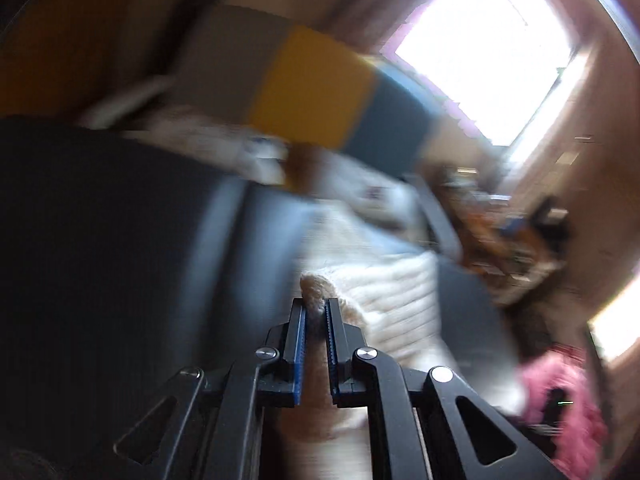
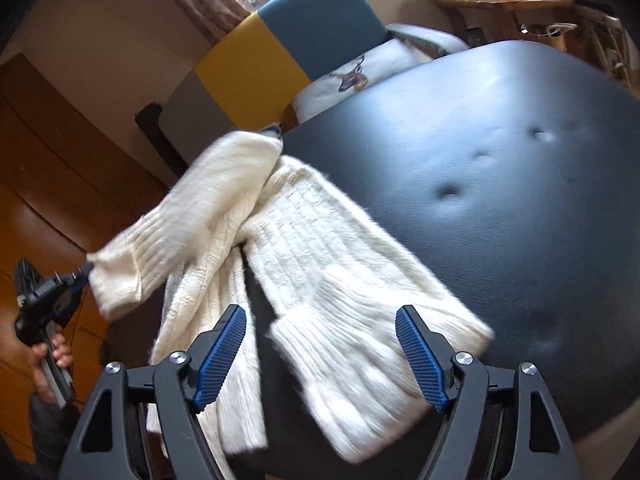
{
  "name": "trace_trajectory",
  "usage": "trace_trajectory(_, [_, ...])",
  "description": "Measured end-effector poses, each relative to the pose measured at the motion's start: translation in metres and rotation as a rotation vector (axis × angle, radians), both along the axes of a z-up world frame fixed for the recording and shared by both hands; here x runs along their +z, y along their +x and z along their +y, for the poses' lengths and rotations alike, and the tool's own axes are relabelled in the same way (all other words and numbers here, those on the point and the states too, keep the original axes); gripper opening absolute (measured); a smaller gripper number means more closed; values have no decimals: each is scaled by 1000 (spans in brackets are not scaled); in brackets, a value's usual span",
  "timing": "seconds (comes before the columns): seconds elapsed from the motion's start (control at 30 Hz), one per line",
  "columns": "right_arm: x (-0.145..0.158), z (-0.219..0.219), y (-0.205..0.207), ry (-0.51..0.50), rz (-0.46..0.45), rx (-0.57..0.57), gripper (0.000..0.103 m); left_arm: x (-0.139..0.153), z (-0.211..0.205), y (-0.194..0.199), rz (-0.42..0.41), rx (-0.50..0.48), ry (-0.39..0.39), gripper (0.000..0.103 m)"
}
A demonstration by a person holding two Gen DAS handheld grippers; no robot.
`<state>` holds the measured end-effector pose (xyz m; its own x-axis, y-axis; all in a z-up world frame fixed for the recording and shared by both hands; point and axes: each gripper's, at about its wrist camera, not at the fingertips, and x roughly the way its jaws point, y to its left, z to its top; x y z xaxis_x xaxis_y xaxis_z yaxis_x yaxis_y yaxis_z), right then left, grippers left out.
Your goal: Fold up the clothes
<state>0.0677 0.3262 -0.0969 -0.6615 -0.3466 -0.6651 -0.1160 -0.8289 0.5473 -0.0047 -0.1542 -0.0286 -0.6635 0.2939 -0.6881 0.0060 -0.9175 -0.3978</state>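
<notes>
right hand-held gripper [image 2: 320, 344] released, hovering over cream knit sweater [image 2: 320, 260] on black table [image 2: 500, 160]; left hand-held gripper [image 1: 316, 312] clenched on sweater's sleeve cuff [image 1: 316, 288], lifted off table edge.

Left gripper [image 1: 316, 312]: jaws nearly closed, blue ribbed pads pinching fold of cream knit sweater [image 1: 384, 280] at fingertips. Left wrist view heavily motion-blurred.

Same gripper visible in right wrist view at far left [image 2: 82, 270], held out sideways, tip clamped on cuff edge of sweater [image 2: 280, 248] sleeve, lifting it off surface. Hand [image 2: 48, 356] wraps around its handle, fingers [image 2: 60, 354] curled, dark sleeve [image 2: 48, 416] below.

Right gripper [image 2: 320, 344]: jaws spread wide, blue pads angled outward, nothing between them, hovering just above near cuff of sweater.
</notes>
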Motion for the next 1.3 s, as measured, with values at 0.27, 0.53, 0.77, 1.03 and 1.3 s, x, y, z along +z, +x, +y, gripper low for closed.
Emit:
trace_trajectory(0.27, [3,-39,-48,41,-32,70,78,-53,-46,29,-139,101,49,16])
trace_trajectory(0.53, [5,-62,-79,107,-52,86,78,-35,-9,28,-40,-81,89,17])
trace_trajectory(0.77, [-9,-58,-112,181,-102,51,78,-57,61,-36,-119,-130,-19,17])
trace_trajectory(1.03, [-40,-48,-143,392,-234,52,78,-88,31,-55,-241,-20,-76,17])
trace_trajectory(1.3, [-43,-13,-138,440,-274,-42,79,-77,24,-41,-223,-46,-12,14])
